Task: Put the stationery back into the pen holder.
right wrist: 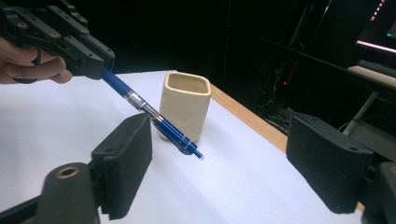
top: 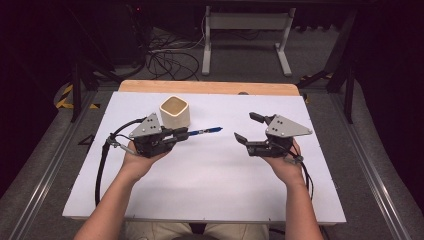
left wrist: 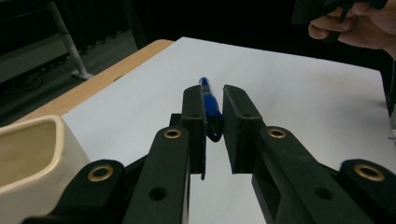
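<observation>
Left gripper [top: 181, 134] fingers clamped on blue pen [top: 205, 131], clear-barrelled; right gripper [top: 248, 127] fingers apart, empty

Even overhead light brightens the white rectangular tabletop [top: 210, 175] against dark, dim surroundings; shadows are faint, both gripper views show soft, blurred near jaws.

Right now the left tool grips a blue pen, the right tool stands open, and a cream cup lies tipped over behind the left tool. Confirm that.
One detail is wrong: the cream cup stands upright with its mouth up, as the right gripper view shows. The rest holds: the left tool grips the blue pen and the right tool stands open.
</observation>
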`<state>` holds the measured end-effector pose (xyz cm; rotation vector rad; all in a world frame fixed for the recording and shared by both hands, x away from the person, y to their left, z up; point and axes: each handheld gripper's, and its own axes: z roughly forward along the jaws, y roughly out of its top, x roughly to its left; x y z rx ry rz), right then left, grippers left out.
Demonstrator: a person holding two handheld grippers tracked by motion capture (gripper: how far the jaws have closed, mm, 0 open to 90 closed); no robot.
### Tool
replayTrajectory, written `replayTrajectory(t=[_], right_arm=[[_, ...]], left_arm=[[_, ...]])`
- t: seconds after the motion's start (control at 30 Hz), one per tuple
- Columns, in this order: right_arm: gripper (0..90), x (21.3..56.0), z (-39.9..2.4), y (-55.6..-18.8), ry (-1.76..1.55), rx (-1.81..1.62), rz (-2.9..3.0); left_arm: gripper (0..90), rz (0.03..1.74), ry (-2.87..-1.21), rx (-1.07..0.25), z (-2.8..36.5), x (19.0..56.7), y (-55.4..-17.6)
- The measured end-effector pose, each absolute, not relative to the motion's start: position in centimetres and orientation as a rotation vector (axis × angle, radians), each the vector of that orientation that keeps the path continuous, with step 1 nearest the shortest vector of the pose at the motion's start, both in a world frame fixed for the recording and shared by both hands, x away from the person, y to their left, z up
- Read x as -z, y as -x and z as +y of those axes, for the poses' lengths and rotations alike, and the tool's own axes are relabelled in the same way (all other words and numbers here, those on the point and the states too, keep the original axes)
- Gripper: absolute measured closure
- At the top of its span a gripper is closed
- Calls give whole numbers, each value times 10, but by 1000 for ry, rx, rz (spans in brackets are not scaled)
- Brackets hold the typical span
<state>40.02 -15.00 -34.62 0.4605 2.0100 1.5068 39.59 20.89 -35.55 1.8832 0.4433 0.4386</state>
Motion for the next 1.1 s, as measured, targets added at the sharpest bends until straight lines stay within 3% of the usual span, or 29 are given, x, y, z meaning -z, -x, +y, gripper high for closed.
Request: replayTrajectory(t=[0.37, 1.1], right_arm=[[351, 352, -128, -390, -328, -1357, 1976], [460, 364, -98, -378, -109, -1144, 1960]], left_arm=[[802, 455, -1857, -423, 207, 352, -393], [803, 481, -1799, -364, 206, 347, -389]])
